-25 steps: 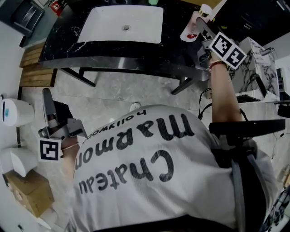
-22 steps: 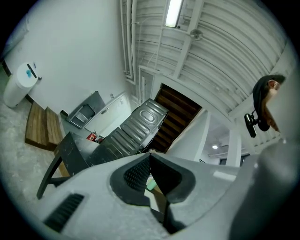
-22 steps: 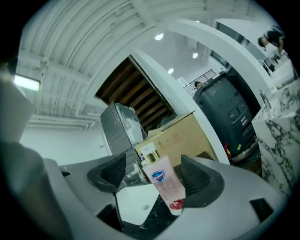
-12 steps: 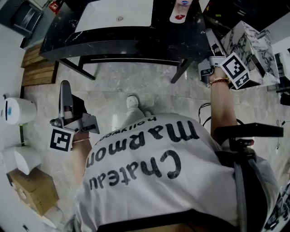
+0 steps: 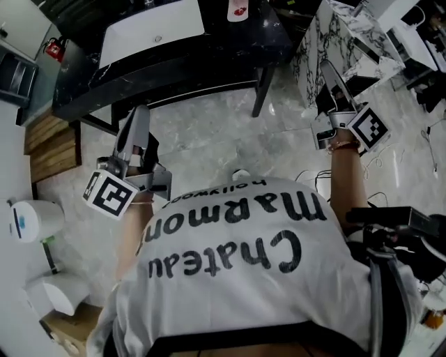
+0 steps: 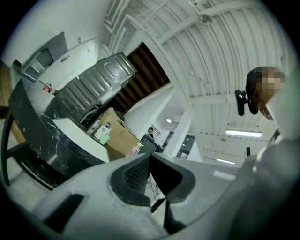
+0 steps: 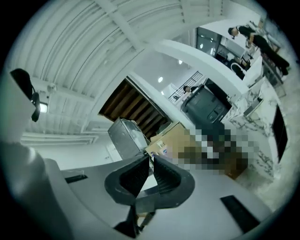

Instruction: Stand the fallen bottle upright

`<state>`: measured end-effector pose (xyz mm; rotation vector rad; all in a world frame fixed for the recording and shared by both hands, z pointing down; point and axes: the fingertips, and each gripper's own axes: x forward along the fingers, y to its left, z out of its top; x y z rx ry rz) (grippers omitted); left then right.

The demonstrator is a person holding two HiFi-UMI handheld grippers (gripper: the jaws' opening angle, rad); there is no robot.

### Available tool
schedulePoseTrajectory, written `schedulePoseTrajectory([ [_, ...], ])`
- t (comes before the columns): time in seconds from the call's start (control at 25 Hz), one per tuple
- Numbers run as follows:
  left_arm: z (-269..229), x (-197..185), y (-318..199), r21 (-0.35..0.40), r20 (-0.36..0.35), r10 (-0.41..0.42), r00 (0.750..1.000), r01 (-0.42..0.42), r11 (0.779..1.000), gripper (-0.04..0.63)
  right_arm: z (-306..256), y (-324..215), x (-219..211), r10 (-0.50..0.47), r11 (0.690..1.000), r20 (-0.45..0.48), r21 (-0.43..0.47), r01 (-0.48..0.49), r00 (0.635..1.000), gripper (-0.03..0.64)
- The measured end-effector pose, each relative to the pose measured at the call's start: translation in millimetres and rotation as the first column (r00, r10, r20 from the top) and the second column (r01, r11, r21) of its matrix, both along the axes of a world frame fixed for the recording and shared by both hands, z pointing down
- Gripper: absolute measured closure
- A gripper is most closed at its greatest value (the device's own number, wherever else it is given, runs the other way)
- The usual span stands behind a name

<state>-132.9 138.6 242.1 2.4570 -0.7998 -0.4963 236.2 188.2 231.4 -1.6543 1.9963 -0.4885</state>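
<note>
The white bottle with a red label is on the black counter at the head view's top edge, half cut off, so its pose is unclear. My right gripper hangs over the floor to the right of the counter, well away from the bottle. Its jaws have just been closing and now meet with nothing between them. My left gripper is in front of the counter's near edge, also shut and empty. Both point roughly level, at the room and ceiling.
A white sink basin is set in the counter. A marble-patterned block stands right of it, beside my right gripper. Wooden boards, a white round fixture and a cardboard box lie at the left. The person's shirt fills the lower frame.
My right gripper was at the bottle on the counter; it has let go, drawn back to the right over the floor and closed. My left gripper moved up toward the counter.
</note>
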Motion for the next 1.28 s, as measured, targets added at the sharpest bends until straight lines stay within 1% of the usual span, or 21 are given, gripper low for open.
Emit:
schedulePoseTrajectory([
  [0.08, 0.6, -6.7, 10.1, 0.021, 0.056, 0.079, 0.995, -0.080, 0.997, 0.581, 3.7, 31.4, -16.9, 0.087, 0.995, -0.032, -0.036, -0.088, 0.996, 0.578],
  [0.16, 1.8, -20.6, 19.3, 0.029, 0.077, 0.115, 0.990, -0.118, 0.993, 0.581, 10.4, 59.9, -34.4, 0.159, 0.984, -0.061, -0.070, -0.163, 0.985, 0.578],
  [0.24, 7.9, -36.2, 28.4, 0.015, 0.074, 0.135, 0.988, -0.136, 0.991, 0.581, 19.3, 86.7, -52.3, 0.207, 0.973, -0.066, -0.094, -0.213, 0.976, 0.578],
  [0.36, 20.8, -51.3, 43.3, -0.011, 0.052, 0.185, 0.981, -0.185, 0.983, 0.581, 30.4, 120.7, -81.6, 0.233, 0.964, -0.048, -0.121, -0.237, 0.971, 0.578],
  [0.4, 22.7, -53.5, 47.8, -0.009, 0.042, 0.208, 0.977, -0.208, 0.978, 0.581, 34.2, 131.6, -87.6, 0.257, 0.955, -0.047, -0.141, -0.261, 0.965, 0.578],
  [0.48, 24.7, -59.5, 57.5, -0.001, 0.030, 0.243, 0.970, -0.243, 0.970, 0.581, 44.4, 153.4, -96.6, 0.318, 0.926, -0.042, -0.202, -0.320, 0.947, 0.580],
  [0.52, 26.1, -64.1, 62.7, -0.003, 0.027, 0.251, 0.968, -0.251, 0.968, 0.581, 48.2, 162.2, -102.6, 0.330, 0.917, -0.045, -0.221, -0.331, 0.943, 0.581],
  [0.64, 29.9, -73.8, 73.1, -0.014, 0.022, 0.262, 0.965, -0.261, 0.965, 0.581, 49.9, 180.0, -117.2, 0.316, 0.919, -0.077, -0.222, -0.326, 0.946, 0.586],
  [0.8, 26.2, -73.8, 77.6, -0.008, 0.008, 0.267, 0.964, -0.267, 0.964, 0.581, 45.6, 190.2, -116.5, 0.327, 0.914, -0.098, -0.221, -0.341, 0.940, 0.594],
  [0.88, 24.1, -74.5, 80.3, -0.010, 0.020, 0.269, 0.963, -0.268, 0.963, 0.581, 45.7, 189.3, -116.7, 0.327, 0.912, -0.098, -0.228, -0.341, 0.940, 0.597],
  [1.0, 24.4, -76.9, 79.9, -0.016, 0.036, 0.263, 0.964, -0.262, 0.965, 0.581, 45.3, 181.2, -122.2, 0.306, 0.918, -0.109, -0.229, -0.323, 0.946, 0.598],
  [1.16, 24.4, -76.8, 77.1, -0.022, 0.037, 0.247, 0.968, -0.247, 0.969, 0.581, 43.2, 171.7, -127.1, 0.259, 0.925, -0.193, -0.232, -0.301, 0.946, 0.598],
  [1.28, 23.1, -76.6, 76.8, -0.023, 0.038, 0.240, 0.970, -0.240, 0.971, 0.581, 43.4, 168.6, -126.9, 0.256, 0.925, -0.198, -0.234, -0.300, 0.946, 0.598],
])
